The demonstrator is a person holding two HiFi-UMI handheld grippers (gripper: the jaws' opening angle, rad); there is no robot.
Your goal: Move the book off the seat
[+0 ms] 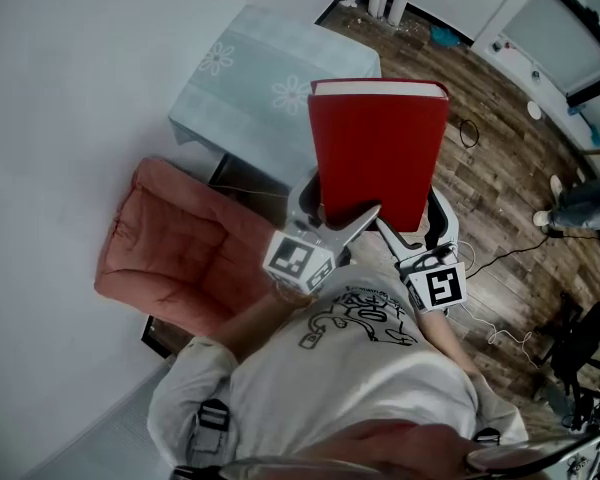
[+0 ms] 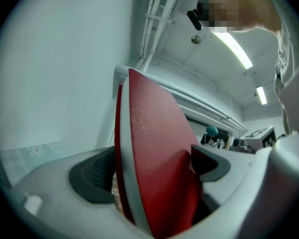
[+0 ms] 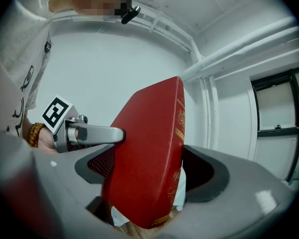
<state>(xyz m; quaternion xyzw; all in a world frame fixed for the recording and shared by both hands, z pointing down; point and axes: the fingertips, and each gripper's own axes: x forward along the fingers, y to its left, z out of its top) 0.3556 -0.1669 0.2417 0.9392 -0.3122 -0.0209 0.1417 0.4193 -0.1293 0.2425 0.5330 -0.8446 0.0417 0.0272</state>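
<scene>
Shirt (image 1: 360, 368) print sits nearest, unreadable. Book (image 1: 380, 148) is clear of the seat (image 1: 170, 243), held in the air in front of the person. Left gripper (image 2: 149, 171) and right gripper (image 3: 149, 173) fingers both pinch its near edge. Risk: gripped at one edge only, the book could tip or slip out. Gold spine lettering is too blurred to read.

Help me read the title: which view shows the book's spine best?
The right gripper view: the spine of the book, with gold print, faces it. The head view shows only the flat red cover; the left gripper view a slanted cover, no print.
</scene>
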